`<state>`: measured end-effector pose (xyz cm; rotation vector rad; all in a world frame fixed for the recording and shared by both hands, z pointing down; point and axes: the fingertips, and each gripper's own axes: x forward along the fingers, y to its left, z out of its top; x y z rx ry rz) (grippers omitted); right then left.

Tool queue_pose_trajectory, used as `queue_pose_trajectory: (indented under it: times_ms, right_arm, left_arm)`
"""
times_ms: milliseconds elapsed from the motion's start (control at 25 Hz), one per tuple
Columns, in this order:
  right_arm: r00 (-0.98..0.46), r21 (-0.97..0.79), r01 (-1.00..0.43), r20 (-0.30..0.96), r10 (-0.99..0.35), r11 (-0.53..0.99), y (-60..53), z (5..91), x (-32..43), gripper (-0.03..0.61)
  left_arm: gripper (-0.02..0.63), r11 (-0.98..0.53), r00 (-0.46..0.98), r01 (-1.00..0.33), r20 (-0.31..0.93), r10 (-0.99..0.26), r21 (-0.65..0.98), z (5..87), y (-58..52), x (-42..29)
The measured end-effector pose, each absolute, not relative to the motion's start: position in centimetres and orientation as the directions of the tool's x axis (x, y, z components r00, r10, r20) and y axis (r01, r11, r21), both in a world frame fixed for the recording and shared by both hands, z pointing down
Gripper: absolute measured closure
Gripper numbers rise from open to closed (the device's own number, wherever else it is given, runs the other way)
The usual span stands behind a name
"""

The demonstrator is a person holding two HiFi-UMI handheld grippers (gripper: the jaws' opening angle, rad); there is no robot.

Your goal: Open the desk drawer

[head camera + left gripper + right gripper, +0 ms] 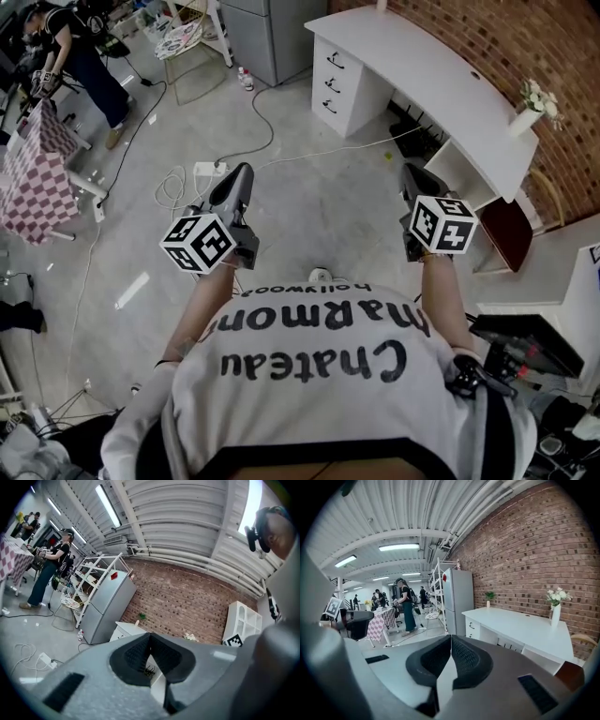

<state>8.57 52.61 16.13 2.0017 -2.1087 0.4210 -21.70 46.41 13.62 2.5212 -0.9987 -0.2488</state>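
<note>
Shirt (309, 361) and both forearms fill the foreground; left gripper (243, 173) held level, right gripper (411, 172) tipped slightly down, both jaws closed on nothing. Left gripper view masks most of the white table (525, 630); right gripper view shows its drawer (472, 626) shut. Open floor (319, 206) with loose cables (270, 127) separates grippers from table.

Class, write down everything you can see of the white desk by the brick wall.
The desk is white, smooth and long, with a gently curved front edge. At one end a drawer unit carries three drawers with dark handles, all shut. It stands on the grey floor against the brick wall. A white vase of pale flowers stands on its top near the other end, and a small potted plant at the drawer end.
</note>
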Motion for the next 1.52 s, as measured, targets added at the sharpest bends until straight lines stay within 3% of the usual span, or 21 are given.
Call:
queue_pose_trajectory:
  times_ms: [440,760,1280,1520]
  right_arm:
    - [-0.125,-0.079,-0.991,0.347,-0.929,0.103,38.4,17.3,14.6,0.563]
    - [-0.179,-0.138,-0.982,0.433,-0.883,0.131,33.9,21.1,15.8,0.563]
    - [-0.153,-0.235,-0.971,0.482,-0.863,0.041,26.2,22.8,18.5,0.563]
    - [-0.075,-0.222,-0.974,0.495,-0.866,-0.043,19.0,22.5,20.0,0.563]
  left_arm:
    - [0.598,-0.577,0.648,-0.691,0.019,-0.762,0.435,16.0,36.2,-17.8]
    - [0.598,-0.489,0.583,-0.749,0.095,-0.807,0.447,17.5,32.5,-18.4]
    - [0.598,-0.547,0.656,-0.701,0.113,-0.746,0.457,18.8,19.7,-14.5]
    - [0.598,-0.599,0.715,-0.646,0.100,-0.692,0.473,18.5,9.6,-12.2]
